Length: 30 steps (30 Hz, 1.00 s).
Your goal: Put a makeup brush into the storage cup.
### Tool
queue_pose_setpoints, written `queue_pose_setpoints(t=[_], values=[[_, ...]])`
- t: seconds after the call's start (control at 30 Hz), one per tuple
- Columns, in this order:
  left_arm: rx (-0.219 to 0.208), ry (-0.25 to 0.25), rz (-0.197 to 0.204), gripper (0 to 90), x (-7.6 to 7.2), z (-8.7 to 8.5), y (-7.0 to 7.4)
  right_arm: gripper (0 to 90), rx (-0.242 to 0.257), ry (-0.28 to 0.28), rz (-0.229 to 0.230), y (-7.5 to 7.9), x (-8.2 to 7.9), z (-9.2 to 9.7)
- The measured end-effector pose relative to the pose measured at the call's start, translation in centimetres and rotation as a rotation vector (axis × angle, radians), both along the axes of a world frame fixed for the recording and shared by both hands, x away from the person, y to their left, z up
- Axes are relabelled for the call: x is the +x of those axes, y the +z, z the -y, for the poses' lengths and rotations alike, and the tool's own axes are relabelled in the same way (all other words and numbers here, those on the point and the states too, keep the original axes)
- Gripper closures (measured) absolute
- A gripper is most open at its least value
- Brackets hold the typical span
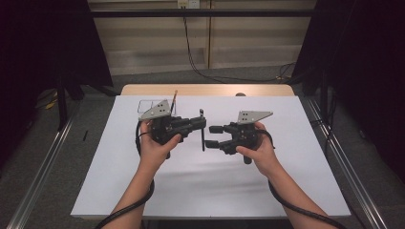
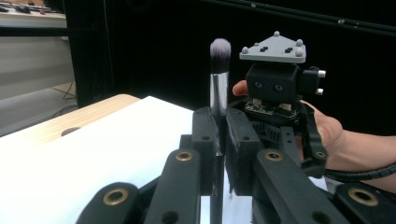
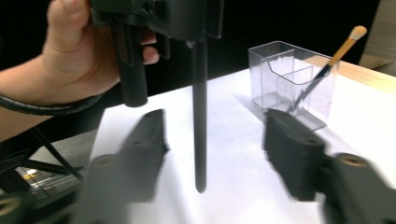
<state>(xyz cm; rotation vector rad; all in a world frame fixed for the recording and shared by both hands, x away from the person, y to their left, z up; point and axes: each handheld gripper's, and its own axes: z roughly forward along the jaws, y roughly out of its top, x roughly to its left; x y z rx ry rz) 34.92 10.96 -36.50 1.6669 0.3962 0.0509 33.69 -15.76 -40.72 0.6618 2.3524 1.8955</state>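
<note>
A black-handled makeup brush (image 1: 202, 136) stands upright above the white table, its grey bristles (image 2: 220, 49) on top. My left gripper (image 1: 202, 125) is shut on its upper handle (image 2: 218, 93), and the pads (image 2: 205, 126) press on it from both sides. In the right gripper view the handle (image 3: 200, 116) hangs down between the two jaws of my right gripper (image 3: 217, 154), touching neither. My right gripper (image 1: 210, 136) faces the left one and stands open. Its jaws look blurred in its own view.
A clear plastic organizer (image 3: 289, 79) stands at the table's far left (image 1: 153, 106) with a wooden-handled brush (image 3: 343, 44) leaning in it. A white sheet (image 1: 215, 186) covers the wooden table (image 1: 205, 89). Dark curtains hang on both sides.
</note>
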Motion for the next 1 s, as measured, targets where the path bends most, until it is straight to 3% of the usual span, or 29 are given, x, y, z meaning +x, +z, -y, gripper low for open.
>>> queue_pose_setpoints(t=[0.17, 0.43, 1.0], values=[[-0.013, 0.002, 0.004, 83.5, 0.0, -0.3, 0.1, 20.7, -0.035, -0.018, 0.028, 0.0, -0.3, 0.2], [-0.009, 0.026, 0.005, 83.5, 0.1, -0.7, 0.1, 8.8, -0.038, -0.065, 0.049, 0.0, -0.7, 1.1], [0.002, 0.049, 0.027, 83.5, 0.1, -1.0, 0.3, 5.7, -0.049, -0.132, 0.058, -0.4, -1.7, 3.7]])
